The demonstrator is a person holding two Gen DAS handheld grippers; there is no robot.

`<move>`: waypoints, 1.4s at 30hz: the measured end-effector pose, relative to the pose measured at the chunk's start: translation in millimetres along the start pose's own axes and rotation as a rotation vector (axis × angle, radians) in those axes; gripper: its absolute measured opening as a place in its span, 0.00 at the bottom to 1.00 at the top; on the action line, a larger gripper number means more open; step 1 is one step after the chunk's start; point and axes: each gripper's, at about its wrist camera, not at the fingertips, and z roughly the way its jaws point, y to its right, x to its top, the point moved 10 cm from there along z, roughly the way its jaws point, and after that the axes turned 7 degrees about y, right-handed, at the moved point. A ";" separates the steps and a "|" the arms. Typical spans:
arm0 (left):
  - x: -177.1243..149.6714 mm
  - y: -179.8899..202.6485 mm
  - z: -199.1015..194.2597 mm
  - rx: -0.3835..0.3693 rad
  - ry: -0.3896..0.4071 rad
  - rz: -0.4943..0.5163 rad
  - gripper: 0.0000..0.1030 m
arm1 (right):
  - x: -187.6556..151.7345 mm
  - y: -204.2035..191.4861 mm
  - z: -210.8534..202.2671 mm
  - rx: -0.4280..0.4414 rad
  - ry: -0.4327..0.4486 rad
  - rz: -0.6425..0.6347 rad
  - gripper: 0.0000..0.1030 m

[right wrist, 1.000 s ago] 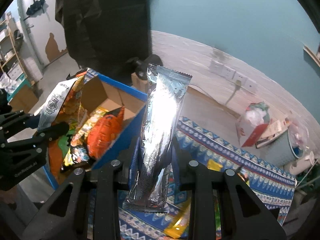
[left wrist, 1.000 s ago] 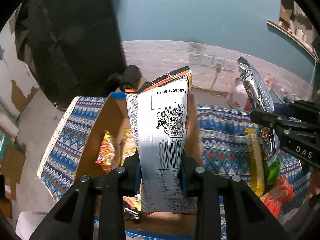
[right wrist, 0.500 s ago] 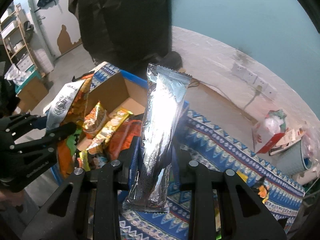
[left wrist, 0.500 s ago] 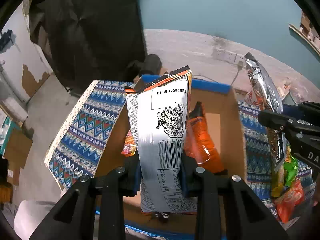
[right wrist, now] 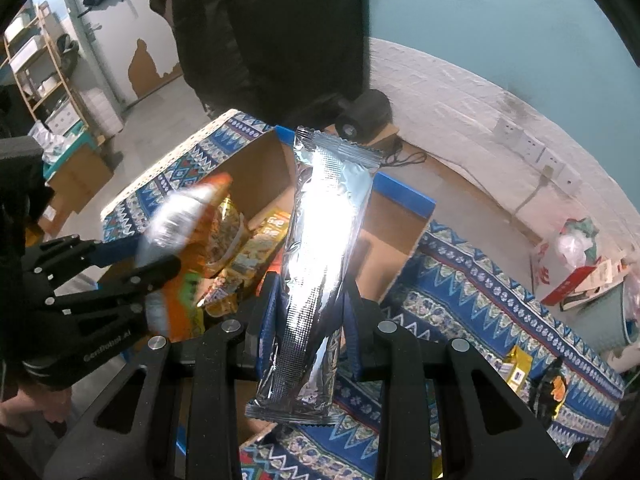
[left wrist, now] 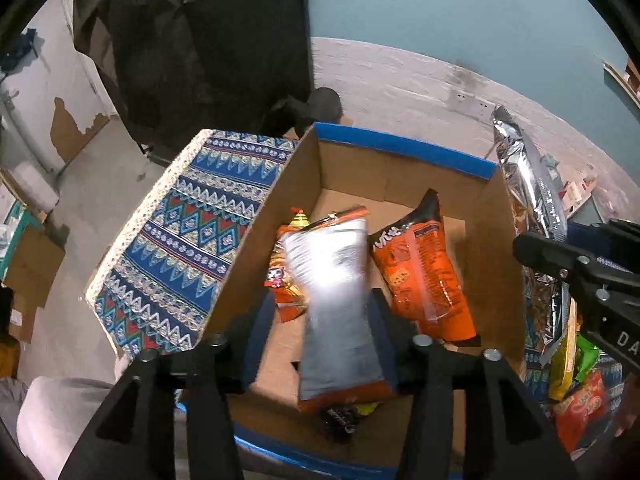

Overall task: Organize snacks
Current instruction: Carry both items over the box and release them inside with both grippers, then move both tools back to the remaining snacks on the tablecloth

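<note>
An open cardboard box (left wrist: 400, 148) with a blue rim sits below my left gripper (left wrist: 320, 312). Its jaws are opening, and a white-and-orange snack bag (left wrist: 336, 300), blurred, slips down between them into the box with a gap showing beside the left pad. An orange bag (left wrist: 424, 276) and other snacks lie inside. My right gripper (right wrist: 310, 300) is shut on a long silver packet (right wrist: 324, 240), held upright just right of the box (right wrist: 404, 192). From the right wrist, the left gripper (right wrist: 132, 264) and the blurred bag (right wrist: 180, 216) appear at the left.
A blue patterned cloth (right wrist: 480, 300) covers the table around the box. Several loose snack packets (left wrist: 580, 400) lie on it to the right. A black round object (right wrist: 364, 112) stands behind the box, and wall sockets (right wrist: 532, 148) sit further back.
The left gripper has opened and its white-and-orange bag drops into the box, blurred. Both grippers came closer over the box. The right keeps its hold on the silver packet.
</note>
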 end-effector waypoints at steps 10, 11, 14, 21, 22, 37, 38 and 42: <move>5.5 -19.3 -14.7 0.045 0.032 -0.003 0.64 | 6.2 -11.4 13.3 0.036 -0.011 0.001 0.27; 5.2 -21.1 -14.9 0.049 0.031 -0.004 0.65 | 7.0 -13.5 15.8 0.044 -0.014 0.001 0.27; 3.5 -25.4 -14.2 0.059 0.024 -0.005 0.66 | 7.7 -19.2 22.3 0.057 -0.024 -0.005 0.27; 4.2 -28.6 -17.7 0.077 0.032 0.009 0.66 | 1.8 -26.0 38.4 0.071 -0.058 -0.008 0.27; 4.5 -28.8 -17.8 0.077 0.031 0.007 0.66 | 1.8 -26.5 39.3 0.073 -0.059 -0.007 0.27; 9.0 -4.5 -26.4 0.032 0.052 0.039 0.66 | -0.4 -7.1 12.2 0.035 -0.042 0.031 0.64; 9.8 -1.0 -27.9 0.029 0.055 0.045 0.66 | -1.6 -4.2 8.5 0.027 -0.041 0.034 0.64; 12.1 9.8 -33.0 0.018 0.066 0.065 0.70 | -7.5 8.8 -8.9 0.002 -0.038 0.050 0.65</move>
